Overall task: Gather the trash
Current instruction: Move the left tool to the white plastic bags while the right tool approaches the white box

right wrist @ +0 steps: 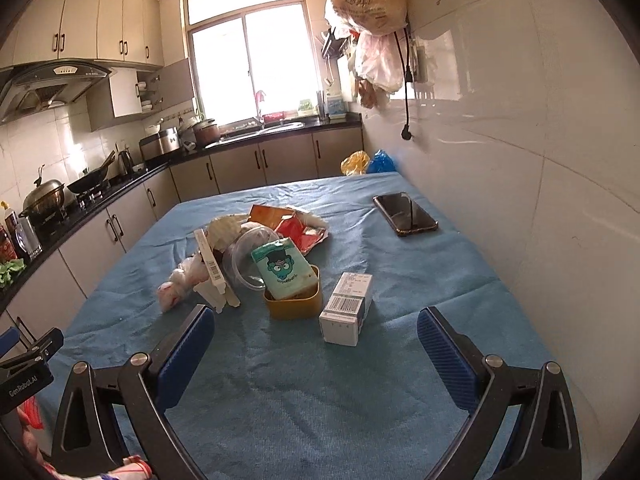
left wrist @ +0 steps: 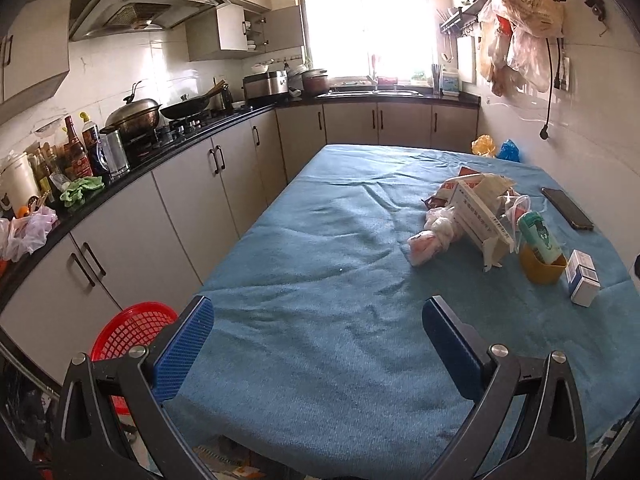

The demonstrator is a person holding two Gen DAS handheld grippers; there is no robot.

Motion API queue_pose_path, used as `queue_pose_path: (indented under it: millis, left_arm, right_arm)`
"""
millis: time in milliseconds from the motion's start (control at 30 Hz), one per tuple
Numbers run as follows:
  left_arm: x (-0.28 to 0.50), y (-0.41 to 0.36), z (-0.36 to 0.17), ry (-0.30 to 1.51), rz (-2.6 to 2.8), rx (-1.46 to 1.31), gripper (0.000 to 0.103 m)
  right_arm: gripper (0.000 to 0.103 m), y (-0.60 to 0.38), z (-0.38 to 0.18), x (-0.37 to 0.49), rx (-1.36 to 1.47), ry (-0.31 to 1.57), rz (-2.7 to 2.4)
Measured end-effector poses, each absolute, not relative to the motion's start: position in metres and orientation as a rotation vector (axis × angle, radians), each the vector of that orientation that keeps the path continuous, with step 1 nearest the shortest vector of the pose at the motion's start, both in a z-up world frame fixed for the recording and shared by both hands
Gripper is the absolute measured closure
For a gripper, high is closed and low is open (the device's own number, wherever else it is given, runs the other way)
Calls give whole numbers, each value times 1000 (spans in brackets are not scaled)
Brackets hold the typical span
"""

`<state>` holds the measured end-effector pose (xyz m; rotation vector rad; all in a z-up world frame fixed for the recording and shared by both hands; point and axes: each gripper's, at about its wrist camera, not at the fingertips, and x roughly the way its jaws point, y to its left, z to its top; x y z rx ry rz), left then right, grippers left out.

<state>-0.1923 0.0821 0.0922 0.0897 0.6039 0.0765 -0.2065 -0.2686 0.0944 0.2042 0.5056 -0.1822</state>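
Observation:
A heap of trash lies on the blue tablecloth [left wrist: 312,264] [right wrist: 280,392]: a knotted white plastic bag [left wrist: 430,236] [right wrist: 180,284], a flattened white carton [left wrist: 480,216] [right wrist: 212,268], torn red wrappers [right wrist: 300,228] and a clear plastic tub [right wrist: 244,256]. A yellow cup [left wrist: 540,266] [right wrist: 294,304] holds a green tissue pack [left wrist: 538,232] [right wrist: 282,268]. Beside it stands a small white box [left wrist: 582,276] [right wrist: 348,308]. My left gripper [left wrist: 318,312] is open over the near cloth, left of the heap. My right gripper [right wrist: 316,322] is open, just short of the white box.
A black phone [left wrist: 567,208] [right wrist: 405,214] lies by the right wall. A red basket [left wrist: 128,328] sits on the floor left of the table. Kitchen counters with pots and bottles run along the left. Plastic bags [left wrist: 516,28] hang on the wall.

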Motion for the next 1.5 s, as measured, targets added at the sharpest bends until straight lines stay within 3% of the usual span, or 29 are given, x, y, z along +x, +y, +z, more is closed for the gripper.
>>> queue_pose_path:
  millis: [300,700,1033,1167,1367,1500]
  left_arm:
    - [-197,82,95,603,82,99,0]
    - [-209,80,99,585,95,104,0]
    - [-140,73,93,675,4,160,0]
    - [-100,59,82,741,-44,190,0]
    - [-47,23,58,839,-179,233,0]
    - [-21,0,43,854,-239,274,4]
  right_arm:
    - [0,-265,110,-229,163,366,-252]
    - [0,-269,113,-249,152,316,-294]
    - [0,-322,75,-193,300,602,-161]
    - [6,-348,57,-168,393,682,-138]
    - [25,-362,32,-127,506,800,-48]
    - [26,-360,24,-106,541,831,-10]
